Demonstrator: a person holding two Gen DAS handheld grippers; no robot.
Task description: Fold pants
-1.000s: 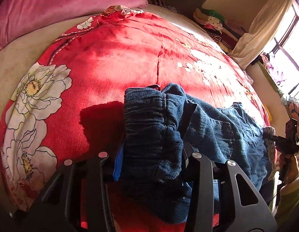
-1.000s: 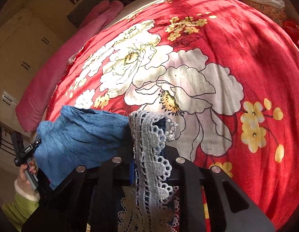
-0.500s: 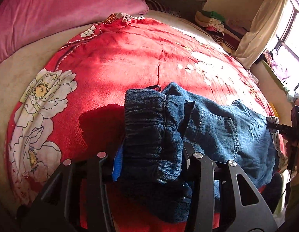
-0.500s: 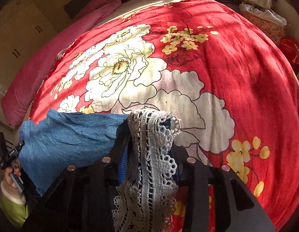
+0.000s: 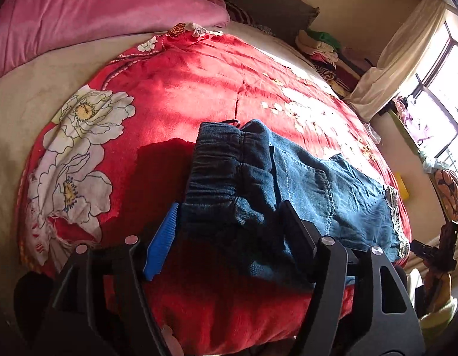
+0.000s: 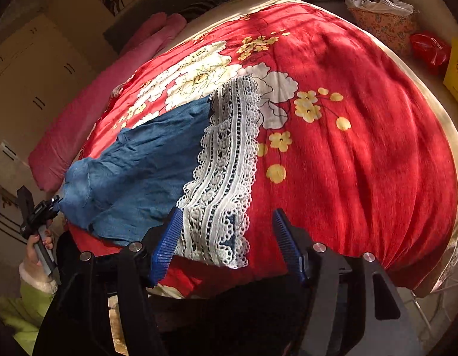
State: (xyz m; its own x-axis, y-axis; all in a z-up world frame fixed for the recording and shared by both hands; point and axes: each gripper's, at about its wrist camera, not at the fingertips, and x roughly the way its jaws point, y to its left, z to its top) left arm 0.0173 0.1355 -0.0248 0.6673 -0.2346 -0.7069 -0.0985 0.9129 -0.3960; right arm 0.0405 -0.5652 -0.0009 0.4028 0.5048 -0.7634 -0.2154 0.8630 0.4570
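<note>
- Lying flat on the red flower-printed quilt (image 5: 181, 95) of the bed, the blue denim pants with white lace hems (image 5: 306, 184) look doubled lengthwise, leg upon leg.
- Left hand-held gripper (image 5: 229, 231): jaws spread, straddling the gathered elastic waistband (image 5: 223, 172), gripping nothing.
- Right hand-held gripper (image 6: 226, 237): likewise released, with the white lace hem (image 6: 226, 160) resting loose between its blue pads (image 6: 166, 243).
- Left to do, I'd judge: bringing hem to waistband.

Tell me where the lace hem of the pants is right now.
In the right wrist view the lace hem lies flat on the red floral blanket, between the open right gripper's fingers, beside the left pad.
</note>
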